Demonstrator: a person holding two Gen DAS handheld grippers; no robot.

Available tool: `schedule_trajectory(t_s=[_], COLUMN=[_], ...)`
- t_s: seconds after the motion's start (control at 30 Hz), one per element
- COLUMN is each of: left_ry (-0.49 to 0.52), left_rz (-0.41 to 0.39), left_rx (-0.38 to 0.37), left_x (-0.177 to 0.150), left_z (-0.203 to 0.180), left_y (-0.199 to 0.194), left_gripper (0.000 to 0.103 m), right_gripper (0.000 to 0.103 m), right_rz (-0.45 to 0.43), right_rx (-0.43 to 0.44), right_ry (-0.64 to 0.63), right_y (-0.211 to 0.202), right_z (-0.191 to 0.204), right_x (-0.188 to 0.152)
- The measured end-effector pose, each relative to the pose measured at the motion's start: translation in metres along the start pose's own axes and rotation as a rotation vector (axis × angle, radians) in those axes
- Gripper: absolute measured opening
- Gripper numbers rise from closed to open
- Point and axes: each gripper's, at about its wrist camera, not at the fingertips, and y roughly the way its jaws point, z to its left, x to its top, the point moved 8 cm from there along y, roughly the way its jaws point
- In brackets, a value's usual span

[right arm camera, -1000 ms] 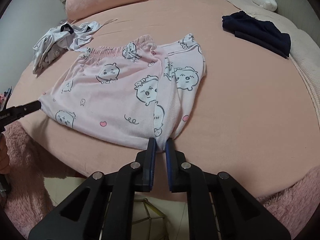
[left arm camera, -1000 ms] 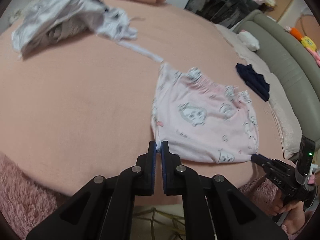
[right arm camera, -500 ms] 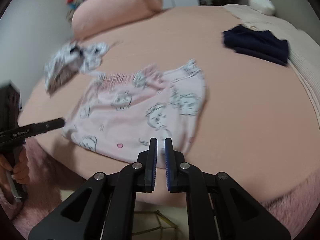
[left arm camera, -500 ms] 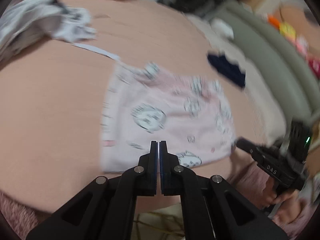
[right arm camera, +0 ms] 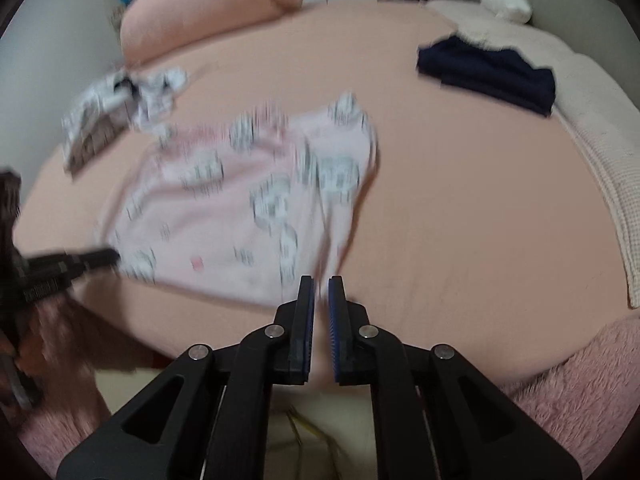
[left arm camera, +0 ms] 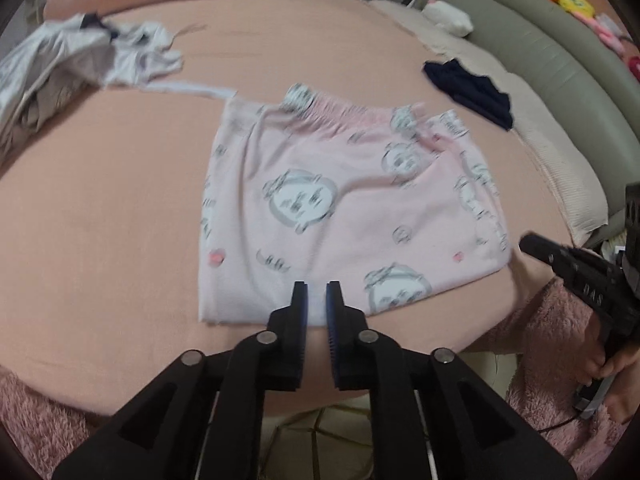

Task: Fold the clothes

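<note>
Pink shorts point(left arm camera: 340, 208) with a cartoon print lie flat on the peach bed sheet point(left arm camera: 100, 208), waistband at the far side. My left gripper point(left arm camera: 317, 294) hovers over their near edge. Its jaws are opening and no cloth is pinched between them. In the right wrist view the shorts point(right arm camera: 240, 208) are blurred, and the left gripper point(right arm camera: 114, 257) reaches their left corner. My right gripper point(right arm camera: 321, 282) is shut with nothing held, just off the shorts' near right corner. From the left wrist view, the right gripper point(left arm camera: 530, 242) sits beside the shorts' right edge, held by a hand.
A crumpled white-grey garment point(left arm camera: 72, 60) lies at the back left and a navy garment point(left arm camera: 468, 88) at the right. A pink pillow point(right arm camera: 208, 12) is at the back. A cream blanket point(left arm camera: 560, 168) and grey-green sofa point(left arm camera: 540, 48) border the right. A fluffy pink cover point(left arm camera: 552, 340) edges the bed.
The left gripper has let go of the shorts' near left corner, slid right along the near edge and parted its jaws. The right gripper has drawn up and back off the hem.
</note>
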Motion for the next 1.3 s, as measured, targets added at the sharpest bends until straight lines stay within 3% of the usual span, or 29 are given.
schedule_trajectory(t_s=[0.07,0.13,0.2,0.3,0.33,0.4,0.47,0.53,0.7,0.83,0.93,1.03,1.1,1.23,1.3], left_ry=[-0.035,-0.099,-0.149,-0.221,-0.262,-0.364,-0.294,-0.188,-0.05,-0.048,-0.212,-0.159,-0.119,-0.068,-0.052], left_rz=[0.018,0.032,0.025,0.018,-0.013,-0.114,-0.174,-0.15,0.018,0.0,-0.048,-0.065,-0.072,-0.051,-0.01], left_rx=[0.014,0.01,0.018,0.161,0.135,-0.024,-0.045,-0.062,-0.117,-0.092,-0.17,-0.116,-0.102,-0.12,-0.177], left_x=[0.007,0.006,0.002,-0.005,-0.003,0.01,0.024,0.035,0.033,0.034,0.034,0.035,0.042,0.062,0.067], left_z=[0.005,0.021,0.035,0.072,0.077,0.078,0.063,0.036,-0.012,-0.009,0.019,0.031,0.029,0.009,0.0], left_y=[0.007,0.008,0.0,-0.011,-0.017,-0.034,-0.043,-0.029,0.024,0.031,0.025,0.016,0.014,0.026,0.039], left_gripper=[0.033,0.033,0.032,0.032,0.032,0.032,0.033,0.034,0.034,0.034,0.034,0.034,0.034,0.034,0.034], right_gripper=[0.01,0.01,0.01,0.015,0.013,0.013,0.016,0.018,0.02,0.018,0.018,0.018,0.018,0.021,0.021], right_rz=[0.013,0.057,0.11,0.136,0.139,0.107,0.023,-0.047,0.12,0.221,0.244,0.252,0.225,0.119,0.125], right_rx=[0.034,0.057,0.026,-0.018,-0.025,-0.029,-0.031,-0.005,-0.02,-0.015,0.01,0.014,0.03,0.058,0.035], right_ry=[-0.026,-0.058,-0.059,-0.039,-0.027,-0.009,-0.049,-0.105,-0.244,-0.256,-0.224,-0.18,-0.133,-0.139,-0.176], right_y=[0.01,0.025,0.035,0.026,0.025,0.018,0.003,-0.006,0.033,0.035,0.03,0.023,0.018,0.019,0.04], right_z=[0.013,0.024,0.022,0.008,0.003,0.002,0.015,0.036,0.069,0.054,0.041,0.031,0.031,0.058,0.075], right_x=[0.006,0.004,-0.014,-0.02,-0.021,-0.015,-0.003,0.009,-0.001,-0.008,-0.019,-0.03,-0.02,0.029,0.042])
